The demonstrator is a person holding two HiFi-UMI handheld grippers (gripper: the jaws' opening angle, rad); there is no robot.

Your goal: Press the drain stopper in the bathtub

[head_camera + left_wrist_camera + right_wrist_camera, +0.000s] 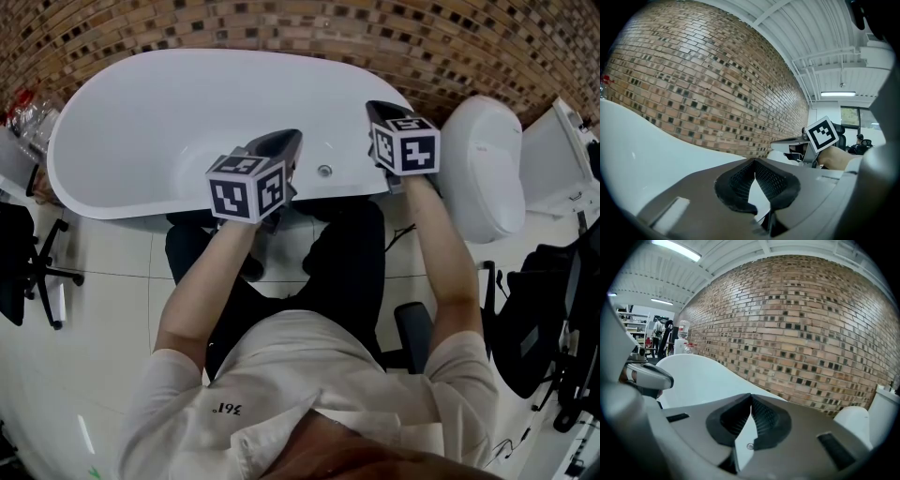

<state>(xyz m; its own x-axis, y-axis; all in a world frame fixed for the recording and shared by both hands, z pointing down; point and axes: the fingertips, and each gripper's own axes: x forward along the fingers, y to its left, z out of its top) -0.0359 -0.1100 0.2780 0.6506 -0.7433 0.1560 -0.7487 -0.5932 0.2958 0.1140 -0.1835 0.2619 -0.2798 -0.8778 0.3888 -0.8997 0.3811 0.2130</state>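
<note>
Bathtub (141,122) long axis 9-to-3 o'clock. Round drain stopper (324,171) between grippers. Left gripper (294,139) points 1 o'clock, right gripper (371,107) 11 o'clock; both clenched, empty.

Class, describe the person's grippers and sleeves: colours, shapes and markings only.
Left gripper and right gripper: dark grey tapered bodies with black ribbed pads, each carrying a cube of black-and-white square markers. No cables show. The person wears a white short-sleeved shirt.

Bathtub (141,122): plain white;
Brick wall (281,23) behind the bathtub: reddish-brown, speckled with dark bricks;
Toilet (483,169) beside the bathtub: white;
Left gripper (292,139), right gripper (373,108): dark grey; cubes patterned in black-and-white squares
</note>
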